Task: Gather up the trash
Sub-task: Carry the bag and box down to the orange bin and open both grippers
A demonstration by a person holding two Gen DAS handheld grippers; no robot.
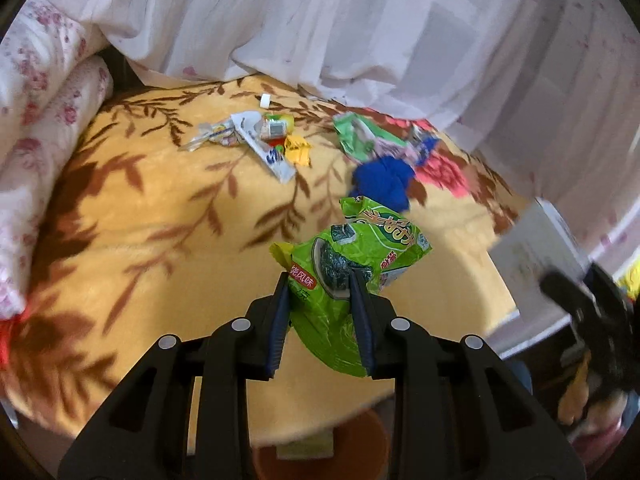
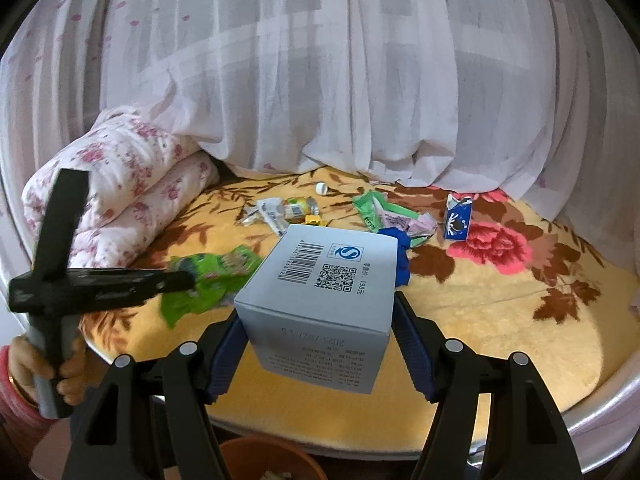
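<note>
My left gripper (image 1: 320, 280) is shut on a green snack bag (image 1: 360, 248), which hangs lifted above the yellow blanket (image 1: 160, 264). From the right wrist view, that gripper (image 2: 188, 278) and the bag (image 2: 216, 276) appear at the left, blurred, with a hand on the handle. My right gripper (image 2: 318, 316) is shut on a pale grey box (image 2: 320, 280) with a barcode, held above the bed's front edge. Loose trash lies further back: a pile of wrappers (image 1: 256, 136), a green wrapper (image 1: 360, 136), a crumpled blue piece (image 1: 384, 184), a blue carton (image 2: 458, 220) and a white cap (image 2: 321, 188).
An orange bin (image 2: 268, 460) stands on the floor below the bed's front edge, also low in the left wrist view as an orange bin (image 1: 360, 440). A folded floral quilt (image 2: 120, 200) lies at the left. A white curtain (image 2: 360, 100) hangs behind the bed.
</note>
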